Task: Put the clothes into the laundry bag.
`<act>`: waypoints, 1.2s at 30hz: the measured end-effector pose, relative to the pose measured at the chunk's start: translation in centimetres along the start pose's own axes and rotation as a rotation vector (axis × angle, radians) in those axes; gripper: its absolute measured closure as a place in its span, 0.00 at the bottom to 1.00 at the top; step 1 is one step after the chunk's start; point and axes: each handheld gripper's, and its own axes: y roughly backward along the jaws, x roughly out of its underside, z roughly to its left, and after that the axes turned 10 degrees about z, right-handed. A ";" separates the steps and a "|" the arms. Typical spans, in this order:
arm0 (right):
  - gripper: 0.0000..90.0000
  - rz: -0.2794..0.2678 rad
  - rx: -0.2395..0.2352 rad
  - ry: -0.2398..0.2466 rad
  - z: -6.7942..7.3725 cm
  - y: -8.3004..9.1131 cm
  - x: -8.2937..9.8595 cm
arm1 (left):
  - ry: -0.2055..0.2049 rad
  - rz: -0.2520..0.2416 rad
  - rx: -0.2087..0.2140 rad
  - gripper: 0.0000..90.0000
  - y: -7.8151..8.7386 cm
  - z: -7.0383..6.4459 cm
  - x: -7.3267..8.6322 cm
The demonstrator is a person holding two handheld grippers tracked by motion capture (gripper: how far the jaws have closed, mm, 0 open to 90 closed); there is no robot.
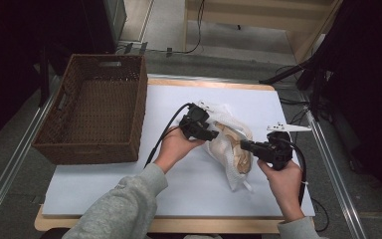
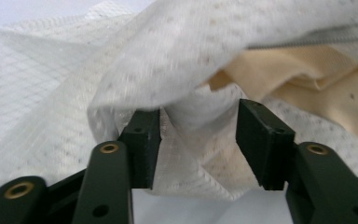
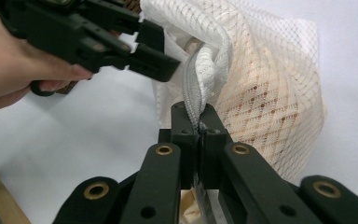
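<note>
Basket: brown woven wicker basket [image 1: 95, 112], rectangular, w/ cut handle slot in far wall; sits at 9 o'clock of the white table sheet [image 1: 109, 184], partly over its left edge.
Left hand: left hand [image 1: 175, 146] in grey sleeve comes in from 6 o'clock, holds left gripper [image 1: 210, 134], cable looping back toward 7 o'clock.
Left gripper: jaws apart; in the left gripper view a fold of mesh lies between them, touching the left pad, right pad just clear of it.
Bag: white mesh laundry bag [image 1: 231, 149] w/ cream cloth [image 2: 307, 74] inside; lies near sheet centre, between both grippers, long axis running 11 to 5 o'clock. Zip edge open, cloth showing thru.
Zip: grey zip strip [image 3: 193, 91] runs down bag's edge into right jaws.
Right gripper: right gripper [image 1: 244, 146] at 3 o'clock of bag, jaws together, clamped on zip strip at bag's edge.
Right hand: right hand [image 1: 283, 180] at 5 o'clock of bag; grey three-cornered plate on top of its gripper.
</note>
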 end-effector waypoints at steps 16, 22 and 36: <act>0.98 -0.002 -0.016 0.017 0.5 -0.3 -0.4 | -0.038 -0.034 0.045 0.96 4.8 -0.7 6.0; 0.98 0.019 -0.041 0.056 1.8 -1.1 -0.7 | 0.005 -0.075 0.102 0.96 5.3 -0.5 9.9; 0.98 0.087 -0.089 0.120 3.7 -2.9 0.8 | 0.043 -0.108 0.121 0.96 5.9 -1.8 15.2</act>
